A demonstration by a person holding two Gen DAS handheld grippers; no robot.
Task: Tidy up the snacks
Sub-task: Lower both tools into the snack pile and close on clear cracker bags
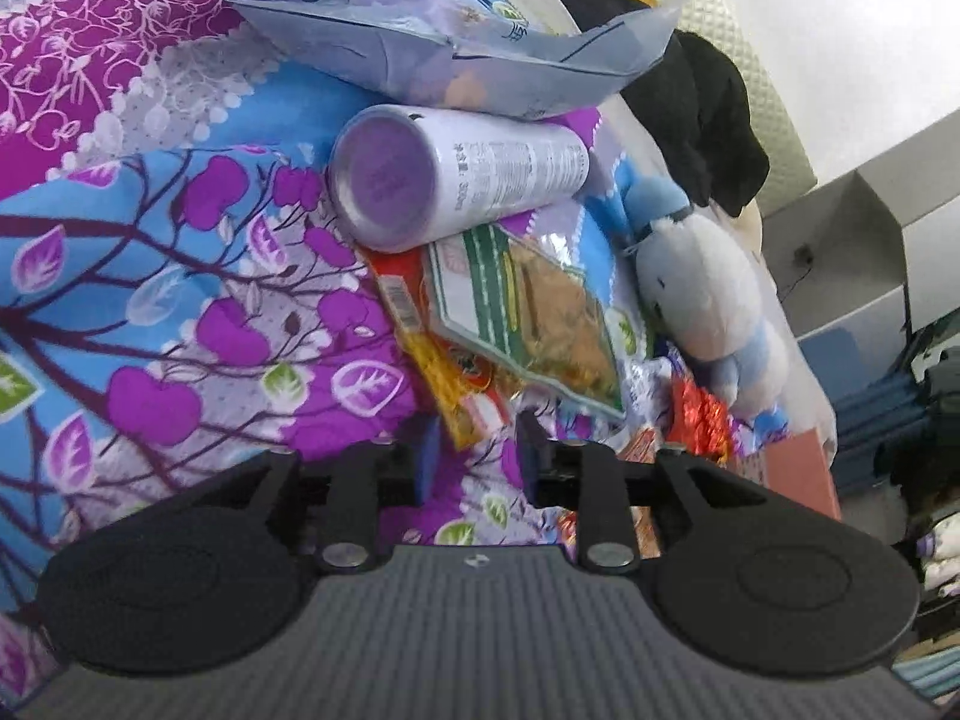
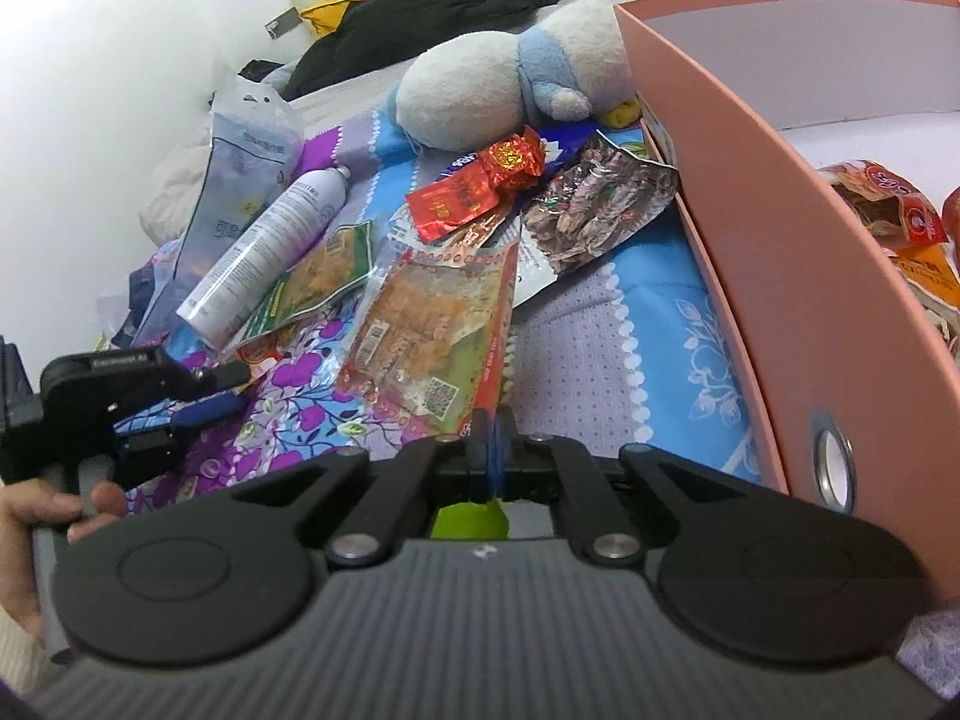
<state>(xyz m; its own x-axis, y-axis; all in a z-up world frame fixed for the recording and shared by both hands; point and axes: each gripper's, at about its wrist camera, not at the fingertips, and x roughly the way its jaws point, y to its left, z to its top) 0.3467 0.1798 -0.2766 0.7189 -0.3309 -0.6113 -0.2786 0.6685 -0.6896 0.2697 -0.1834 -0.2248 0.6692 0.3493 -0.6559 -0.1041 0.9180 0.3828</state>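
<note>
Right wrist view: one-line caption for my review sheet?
Shut right gripper pinches a snack packet beside the pink box; left gripper hovers open.

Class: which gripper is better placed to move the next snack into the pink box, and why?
Right. The right gripper is shut, apparently pinching a corner of the clear snack packet, and the pink box is just beside it. The left gripper is open and empty.
</note>
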